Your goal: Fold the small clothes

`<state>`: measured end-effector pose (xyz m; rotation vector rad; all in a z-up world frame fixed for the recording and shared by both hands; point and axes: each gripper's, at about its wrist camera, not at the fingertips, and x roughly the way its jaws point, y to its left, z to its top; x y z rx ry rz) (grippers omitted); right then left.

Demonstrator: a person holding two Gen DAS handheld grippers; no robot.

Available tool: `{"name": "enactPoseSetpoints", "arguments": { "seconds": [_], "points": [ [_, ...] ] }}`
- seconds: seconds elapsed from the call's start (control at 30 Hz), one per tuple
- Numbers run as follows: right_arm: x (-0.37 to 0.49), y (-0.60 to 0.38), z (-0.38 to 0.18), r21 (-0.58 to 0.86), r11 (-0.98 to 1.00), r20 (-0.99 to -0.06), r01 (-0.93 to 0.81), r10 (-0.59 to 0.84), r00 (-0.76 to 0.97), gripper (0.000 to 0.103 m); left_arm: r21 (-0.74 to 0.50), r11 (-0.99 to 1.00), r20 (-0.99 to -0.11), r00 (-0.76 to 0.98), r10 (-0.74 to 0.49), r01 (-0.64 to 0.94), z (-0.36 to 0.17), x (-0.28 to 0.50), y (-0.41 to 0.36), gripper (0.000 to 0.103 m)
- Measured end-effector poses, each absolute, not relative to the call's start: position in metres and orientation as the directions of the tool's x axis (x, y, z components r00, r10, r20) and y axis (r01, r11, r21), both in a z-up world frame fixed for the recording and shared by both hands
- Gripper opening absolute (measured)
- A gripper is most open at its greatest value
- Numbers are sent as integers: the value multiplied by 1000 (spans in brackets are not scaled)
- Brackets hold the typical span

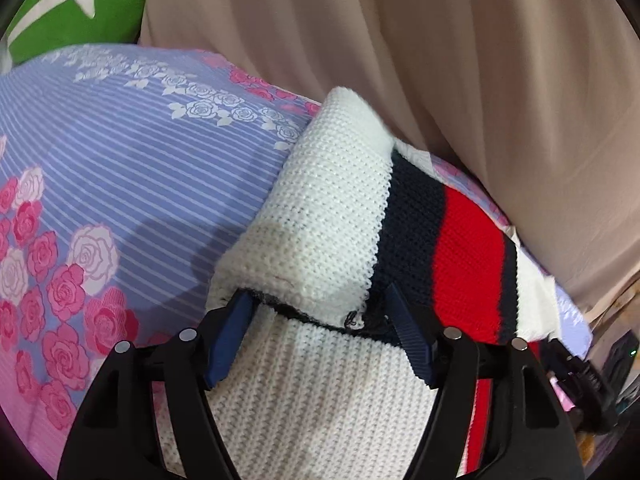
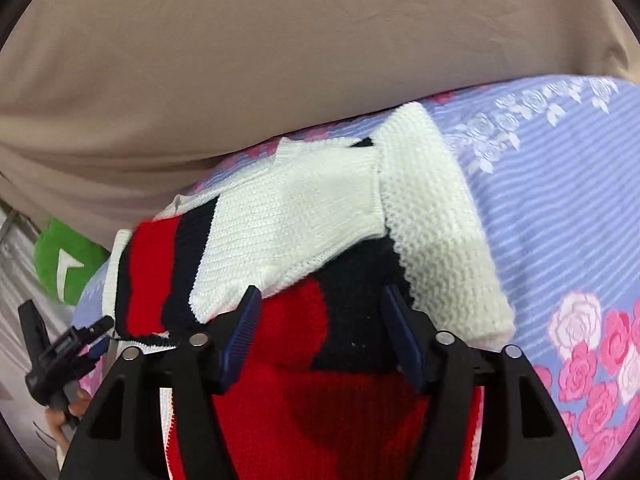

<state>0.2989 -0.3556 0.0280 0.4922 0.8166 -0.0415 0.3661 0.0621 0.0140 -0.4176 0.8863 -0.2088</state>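
Garment: a small knitted sweater, white with navy and red stripes, is lying partly folded on a bed sheet printed with lilac stripes and pink roses; a white sleeve is lying across the striped body.

Where it is sitting: toward the far edge of the bed, just beside a beige draped cloth; a green cushion is showing at the far left in the left wrist view.

Left gripper: it is hovering over the white ribbed part of the sweater with its jaws released; knit is lying between the blue pads but they are not pinching it.

Right gripper: it is hanging over the red and navy band, its jaws likewise spread and gripping nothing, with the fabric lying slack beneath them.

Other gripper in view: in the right wrist view the left gripper is showing at the near left, by the sweater's striped edge, held in a hand.

Step in hand: judging by the slack jaws over a doubled garment, a fold has probably just been laid down and the next grip is being chosen.

Doing it well: both grippers should be taking matching points on one edge, biting both knit layers, so the fold is carrying over squarely.

Handling: thick, springy knit is likely to bulge or slip open, so lifting low and pressing the crease flat would be helping.

Risk: catching the sheet along with the sweater, or dragging the sleeve out of place.
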Motion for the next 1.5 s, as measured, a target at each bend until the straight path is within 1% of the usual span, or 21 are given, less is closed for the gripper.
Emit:
{"name": "enactPoseSetpoints", "arguments": {
  "seconds": [0.13,0.17,0.2,0.3,0.37,0.4,0.47,0.5,0.63,0.87,0.93,0.97,1.07,1.1,1.17,1.23,1.27,1.3,1.37,1.43,1.5],
  "points": [
    [318,-360,25,419,870,-707,258,135,694,64,-461,887,-715,600,-359,-20,14,375,66,62],
    [322,-357,30,402,876,-711,268,114,694,53,-439,898,-729,597,-336,-31,14,377,65,40],
    [327,-357,35,400,880,-706,257,117,699,13,-421,906,-737,597,-316,-39,16,377,62,14],
    [305,-352,74,470,869,-573,155,167,802,6,-453,891,-698,637,-327,-38,30,370,69,10],
    [285,-355,90,444,886,-523,132,137,841,6,-431,902,-673,674,-304,-24,37,357,76,10],
    [284,-358,81,421,894,-548,154,116,828,5,-414,910,-677,675,-294,-19,36,356,75,10],
    [302,-370,34,352,900,-701,257,72,709,5,-373,928,-721,634,-281,-13,18,362,68,10],
    [304,-375,15,372,885,-734,280,95,673,5,-361,932,-739,615,-274,-19,8,363,65,10],
    [282,-379,33,439,872,-656,218,145,741,6,-324,946,-707,665,-243,2,5,355,59,10],
    [292,-386,33,444,867,-674,228,155,723,31,-318,948,-675,697,-240,18,-1,345,59,14],
    [298,-389,28,451,861,-683,237,162,712,23,-328,944,-672,698,-248,20,0,339,62,15],
    [298,-385,31,454,862,-675,226,167,718,8,-336,942,-668,700,-253,19,1,342,60,15],
    [272,-377,55,415,893,-590,175,117,799,7,-346,938,-661,703,-260,22,1,335,66,15],
    [272,-379,52,387,901,-603,196,87,793,7,-347,937,-662,702,-263,24,-2,333,68,15],
    [287,-390,23,337,907,-716,253,72,695,7,-339,940,-666,699,-261,27,-4,333,67,15],
    [279,-395,18,360,899,-707,248,89,702,4,-327,945,-667,700,-253,30,-7,334,70,15],
    [272,-394,25,354,900,-692,255,69,718,7,-328,944,-667,700,-255,31,-7,334,71,15],
    [265,-390,34,346,901,-671,263,42,740,18,-332,943,-666,700,-256,29,-7,334,71,15],
    [257,-371,59,289,923,-620,255,-23,784,21,-340,940,-665,700,-259,25,-6,335,70,15],
    [267,-349,77,293,940,-596,172,39,802,28,-341,940,-664,702,-257,21,-5,336,69,15],
    [296,-310,86,335,942,-591,31,184,786,43,-341,940,-664,702,-257,21,-5,336,69,15]
  ]
}}
